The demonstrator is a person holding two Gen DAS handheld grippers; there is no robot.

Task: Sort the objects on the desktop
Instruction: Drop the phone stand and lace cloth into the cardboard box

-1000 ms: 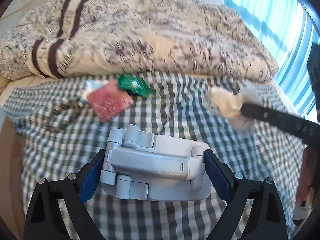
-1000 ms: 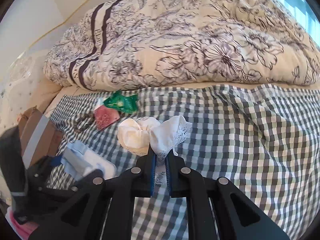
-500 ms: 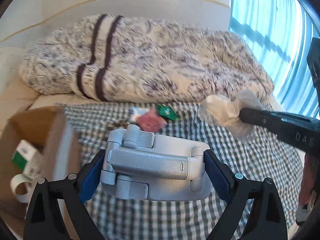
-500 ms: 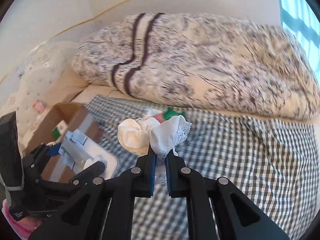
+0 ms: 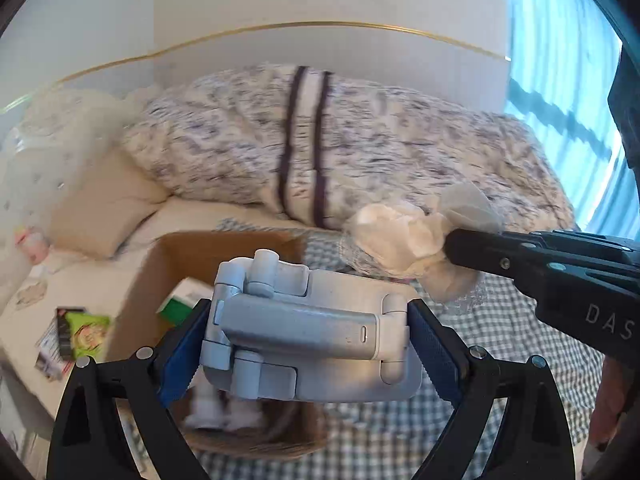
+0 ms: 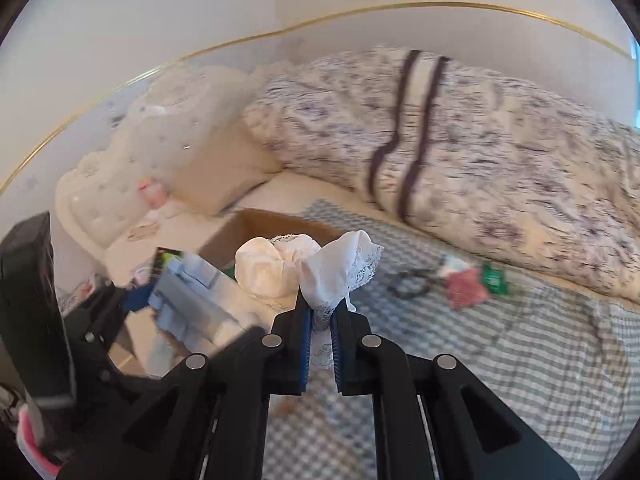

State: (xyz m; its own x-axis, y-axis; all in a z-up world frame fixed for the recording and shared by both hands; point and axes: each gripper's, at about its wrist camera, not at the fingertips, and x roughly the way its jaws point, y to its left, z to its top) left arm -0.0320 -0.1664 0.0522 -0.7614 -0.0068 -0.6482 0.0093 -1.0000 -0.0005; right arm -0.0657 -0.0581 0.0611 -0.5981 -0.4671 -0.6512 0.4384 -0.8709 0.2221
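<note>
Two grips: both loaded.
Left gripper (image 5: pixel 308 344): spread wide, clamping folded grey plastic phone stand (image 5: pixel 304 332) over open brown cardboard box (image 5: pixel 160 280); rigid, likely slick.
Right gripper (image 6: pixel 320 320): nearly closed, pinching soft white lace-trimmed cloth bundle (image 6: pixel 288 270) at its neck; light, floppy.

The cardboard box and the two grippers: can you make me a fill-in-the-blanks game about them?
1. The left gripper holds a grey ____.
2. The right gripper pinches a white lacy ____.
3. The open box is made of ____.
4. The bedsheet has a ____ pattern.

Missing words: phone stand; cloth; cardboard; checked
</note>
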